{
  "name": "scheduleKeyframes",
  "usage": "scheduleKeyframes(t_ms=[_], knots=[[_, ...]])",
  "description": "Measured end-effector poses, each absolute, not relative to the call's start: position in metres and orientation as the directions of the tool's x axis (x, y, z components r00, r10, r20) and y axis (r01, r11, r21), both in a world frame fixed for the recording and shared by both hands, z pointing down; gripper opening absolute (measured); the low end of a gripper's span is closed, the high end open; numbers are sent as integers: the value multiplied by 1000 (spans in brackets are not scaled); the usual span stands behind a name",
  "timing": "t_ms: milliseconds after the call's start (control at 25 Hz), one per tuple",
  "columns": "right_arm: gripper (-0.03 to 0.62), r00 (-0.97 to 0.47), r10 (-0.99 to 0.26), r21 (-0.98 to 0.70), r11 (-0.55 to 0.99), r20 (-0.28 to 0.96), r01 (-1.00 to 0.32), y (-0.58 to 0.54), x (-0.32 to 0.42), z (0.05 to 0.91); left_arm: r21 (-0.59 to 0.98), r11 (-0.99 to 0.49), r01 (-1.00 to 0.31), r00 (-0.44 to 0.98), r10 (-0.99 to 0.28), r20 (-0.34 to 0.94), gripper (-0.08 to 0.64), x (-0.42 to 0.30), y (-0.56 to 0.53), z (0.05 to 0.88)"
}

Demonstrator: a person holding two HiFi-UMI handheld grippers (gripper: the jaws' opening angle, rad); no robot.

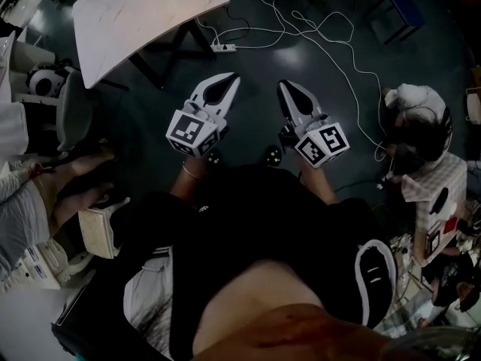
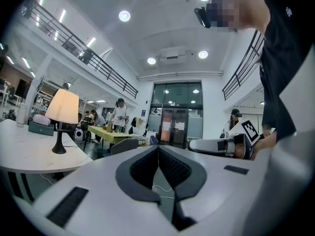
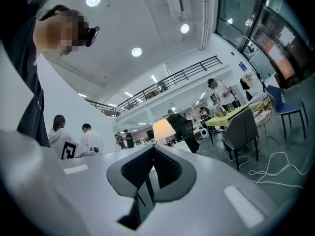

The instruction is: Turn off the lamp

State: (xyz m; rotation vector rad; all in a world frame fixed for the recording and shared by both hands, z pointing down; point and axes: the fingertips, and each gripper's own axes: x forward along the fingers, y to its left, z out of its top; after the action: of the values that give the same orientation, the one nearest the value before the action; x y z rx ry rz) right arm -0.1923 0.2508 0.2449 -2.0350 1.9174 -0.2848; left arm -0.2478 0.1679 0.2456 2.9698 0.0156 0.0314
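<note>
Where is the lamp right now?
The lamp stands glowing on the white table at the left side of the left gripper view, just right of a dark box. In the right gripper view its shade shows near the middle.

Two grippers, the left gripper (image 1: 229, 80) and the right gripper (image 1: 287, 86), two marker cubes (image 1: 194, 132) (image 1: 323, 143), one lamp (image 2: 62, 107), one white table (image 1: 150, 17), one power strip (image 1: 223, 48), one yellow-green table (image 2: 104, 131), one blue chair (image 3: 290, 104)

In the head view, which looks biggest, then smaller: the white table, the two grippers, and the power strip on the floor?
1. white table
2. left gripper and right gripper, about equal; being nearer the camera makes them look big
3. power strip, smallest
</note>
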Motion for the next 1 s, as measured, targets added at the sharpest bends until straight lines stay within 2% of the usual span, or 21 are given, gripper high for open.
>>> scheduleKeyframes(t_ms=[400, 1000], knots=[[0, 37, -996, -383, -3, -81, -924, 317, -120, 252, 140, -990, 8, 1000, 9, 4, 8, -173, 243, 243], [0, -6, -994, -413, 49, -105, -910, 343, -81, 261, 127, -991, -49, 998, -44, 42, 8, -143, 270, 248]])
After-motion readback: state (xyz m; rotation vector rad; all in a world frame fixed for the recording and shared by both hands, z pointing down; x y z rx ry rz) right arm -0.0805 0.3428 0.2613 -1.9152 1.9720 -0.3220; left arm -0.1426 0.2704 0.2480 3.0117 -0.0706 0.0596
